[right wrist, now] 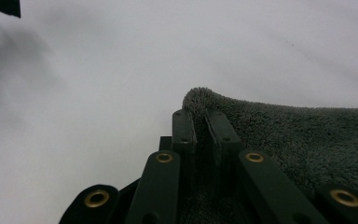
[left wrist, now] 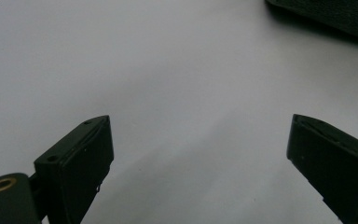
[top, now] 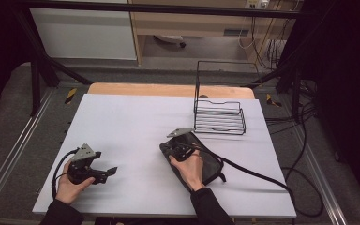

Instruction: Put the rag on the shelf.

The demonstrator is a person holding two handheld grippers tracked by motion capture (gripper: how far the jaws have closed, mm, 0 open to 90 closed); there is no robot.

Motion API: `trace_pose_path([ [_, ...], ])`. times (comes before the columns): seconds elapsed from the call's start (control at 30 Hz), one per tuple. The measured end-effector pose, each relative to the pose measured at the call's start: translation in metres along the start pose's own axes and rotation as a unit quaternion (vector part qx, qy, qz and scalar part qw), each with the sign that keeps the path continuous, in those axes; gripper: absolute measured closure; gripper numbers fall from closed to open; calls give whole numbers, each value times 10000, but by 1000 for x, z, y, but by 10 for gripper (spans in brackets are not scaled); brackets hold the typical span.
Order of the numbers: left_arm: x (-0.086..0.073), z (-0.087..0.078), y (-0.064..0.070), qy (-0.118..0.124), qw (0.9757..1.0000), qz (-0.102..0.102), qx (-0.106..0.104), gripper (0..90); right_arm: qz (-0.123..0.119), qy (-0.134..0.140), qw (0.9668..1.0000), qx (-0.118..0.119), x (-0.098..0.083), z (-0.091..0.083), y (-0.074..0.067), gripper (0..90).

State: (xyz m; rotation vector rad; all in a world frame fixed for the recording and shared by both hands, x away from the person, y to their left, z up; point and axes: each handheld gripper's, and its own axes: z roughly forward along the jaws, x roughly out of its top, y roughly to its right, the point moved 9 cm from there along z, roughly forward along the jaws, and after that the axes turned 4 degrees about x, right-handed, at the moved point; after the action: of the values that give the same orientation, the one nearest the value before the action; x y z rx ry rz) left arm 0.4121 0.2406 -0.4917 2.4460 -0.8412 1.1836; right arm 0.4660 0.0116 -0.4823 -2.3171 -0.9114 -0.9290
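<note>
Between the right gripper's [right wrist: 201,122] matt black plastic jaws sits a dark grey towel [right wrist: 298,140] of fuzzy, napped terry cloth. Under it the counter [top: 122,122] looks smooth, matt and pale grey. Beyond the gripper, the rack [top: 219,117] is thin black metal wire.

White table [top: 131,122] bears dark towel [top: 211,164], wire rack [top: 219,117].

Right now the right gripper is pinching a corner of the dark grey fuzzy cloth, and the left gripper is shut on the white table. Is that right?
Not quite. The left gripper is open, its jaws wide apart over the white table, as the left gripper view shows. The right gripper does pinch a corner of the dark grey fuzzy cloth.
</note>
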Motion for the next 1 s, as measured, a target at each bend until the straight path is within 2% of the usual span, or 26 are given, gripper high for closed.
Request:
trace_pose_path([
  [0.1,0,0,0,2,10000,2,2,70,23,35,10000,-22,4,5,2,834],
  [0.2,0,0,0,3,10000,4,-3,71,181,164,9996,-105,11,12,4,834],
  [0.37,0,0,0,2,10000,9,-4,71,328,102,9992,-194,9,26,8,826],
  [0.43,0,-1,0,6,10000,22,2,71,289,85,9994,-187,6,30,8,794],
  [0.5,0,-1,-1,4,10000,11,6,71,215,112,9996,-160,5,29,5,704],
  [0.6,-1,-1,-1,7,10000,-1,14,71,-66,252,9996,-117,11,15,-2,512],
  [0.7,0,-2,-1,18,10000,4,17,71,-279,258,9993,-38,11,-3,-9,432],
  [0.77,0,-1,-1,10,10000,5,20,71,-382,237,9990,66,5,-17,-14,418],
  [0.83,-1,-1,-1,-12,10000,14,22,71,-387,137,9989,214,-10,-31,-19,420],
  [0.87,-1,0,0,-20,10000,13,22,71,-435,32,9985,316,-24,-39,-23,430],
  [0.9,-1,0,0,-17,10000,12,22,71,-435,32,9985,316,-24,-39,-23,430],
  [1.0,-1,0,1,-14,10000,3,20,71,-489,-187,9979,370,-49,-50,-25,453],
])
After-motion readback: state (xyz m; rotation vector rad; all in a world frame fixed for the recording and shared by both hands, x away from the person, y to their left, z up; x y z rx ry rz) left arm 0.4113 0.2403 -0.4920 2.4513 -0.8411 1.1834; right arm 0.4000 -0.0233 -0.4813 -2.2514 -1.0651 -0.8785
